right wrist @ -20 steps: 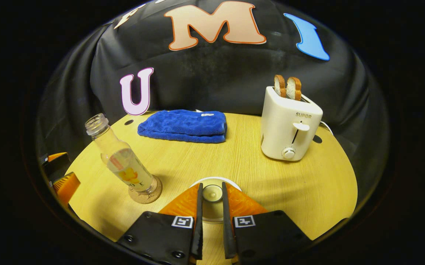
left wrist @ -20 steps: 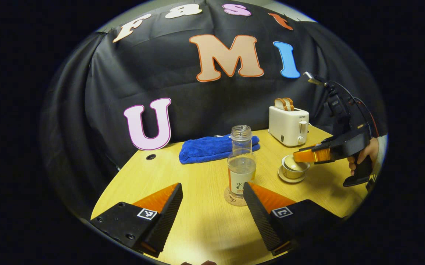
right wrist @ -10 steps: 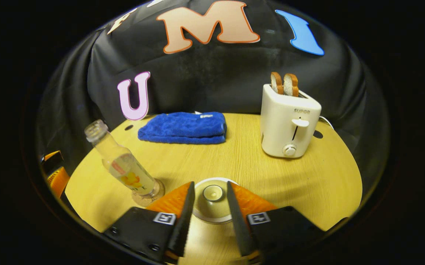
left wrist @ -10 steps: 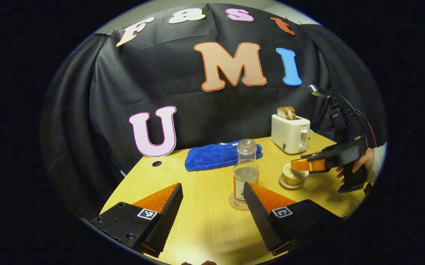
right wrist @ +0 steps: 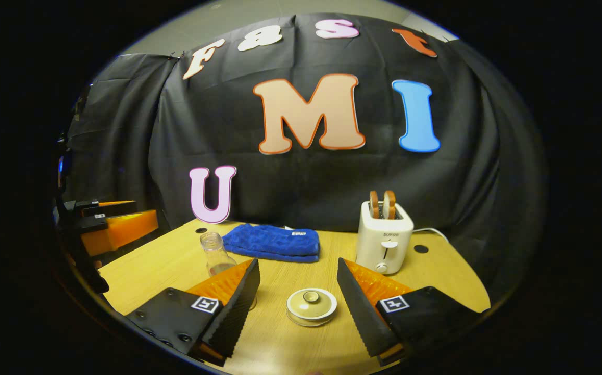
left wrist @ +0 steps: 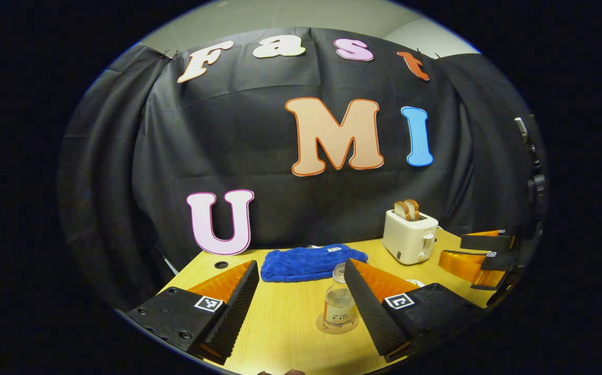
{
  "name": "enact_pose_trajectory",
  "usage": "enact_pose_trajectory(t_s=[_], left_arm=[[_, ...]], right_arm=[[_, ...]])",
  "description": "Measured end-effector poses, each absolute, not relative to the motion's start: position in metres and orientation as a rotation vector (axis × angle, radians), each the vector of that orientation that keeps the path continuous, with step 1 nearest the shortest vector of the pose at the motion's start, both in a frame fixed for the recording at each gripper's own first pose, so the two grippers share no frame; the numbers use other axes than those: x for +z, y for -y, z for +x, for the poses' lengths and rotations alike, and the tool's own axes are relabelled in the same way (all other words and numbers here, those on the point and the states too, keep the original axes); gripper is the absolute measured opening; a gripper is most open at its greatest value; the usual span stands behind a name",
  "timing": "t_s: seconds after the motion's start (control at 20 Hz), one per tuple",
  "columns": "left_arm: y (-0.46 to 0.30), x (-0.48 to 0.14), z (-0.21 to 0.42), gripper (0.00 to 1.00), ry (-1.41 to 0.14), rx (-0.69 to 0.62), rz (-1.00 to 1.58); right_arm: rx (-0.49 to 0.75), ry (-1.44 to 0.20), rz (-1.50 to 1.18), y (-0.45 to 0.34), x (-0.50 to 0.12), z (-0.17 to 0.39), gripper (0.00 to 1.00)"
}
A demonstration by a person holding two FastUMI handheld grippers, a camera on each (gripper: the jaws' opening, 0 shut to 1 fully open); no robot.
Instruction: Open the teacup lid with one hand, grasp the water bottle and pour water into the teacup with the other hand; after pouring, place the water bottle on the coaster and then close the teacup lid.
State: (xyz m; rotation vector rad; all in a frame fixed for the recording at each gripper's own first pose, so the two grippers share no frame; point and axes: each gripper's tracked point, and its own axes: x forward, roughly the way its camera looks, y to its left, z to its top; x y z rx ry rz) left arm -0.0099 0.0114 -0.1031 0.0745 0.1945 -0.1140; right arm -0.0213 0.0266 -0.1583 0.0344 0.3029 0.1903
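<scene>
Viewing along the left gripper (left wrist: 301, 307): jaws released, empty, held above the surface (left wrist: 285, 333). The bottle (left wrist: 339, 304) stands upright, uncapped and part-filled, on its coaster (left wrist: 336, 327), apparently parked after pouring.

Viewing along the right gripper (right wrist: 298, 307): jaws released, clear of everything. The teacup (right wrist: 311, 307) sits between them on the surface, lid (right wrist: 311, 300) seated squarely, so closing looks complete. A towel (right wrist: 272, 242) and toaster (right wrist: 384, 239) stand behind.

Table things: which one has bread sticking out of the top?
The white toaster, standing at the back of the table. Two bread slices poke up from its slots. The lidded teacup and open water bottle hold no bread.
</scene>
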Motion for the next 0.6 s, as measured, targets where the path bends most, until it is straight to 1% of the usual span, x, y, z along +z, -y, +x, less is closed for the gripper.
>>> enact_pose_trajectory(t_s=[0.15, 0.3, 0.45, 0.5, 0.6], left_arm=[[-0.012, -0.086, -0.014, 0.96, -0.148, -0.075, 0.07], [-0.011, -0.068, -0.028, 0.96, -0.103, -0.034, 0.049], [-0.01, -0.057, -0.032, 0.96, -0.08, -0.031, 0.076], [-0.011, -0.053, -0.032, 0.92, -0.075, -0.028, 0.086], [-0.012, -0.05, -0.031, 0.99, -0.073, -0.027, 0.086]], right_arm=[[0.14, -0.268, 0.065, -0.014, -0.14, -0.032, 0.95], [0.105, -0.227, 0.087, -0.005, -0.12, -0.036, 0.94], [0.083, -0.21, 0.077, 0.005, -0.111, -0.032, 0.94], [0.076, -0.202, 0.082, 0.007, -0.106, -0.031, 0.95], [0.062, -0.176, 0.09, 0.011, -0.096, -0.028, 0.95]])
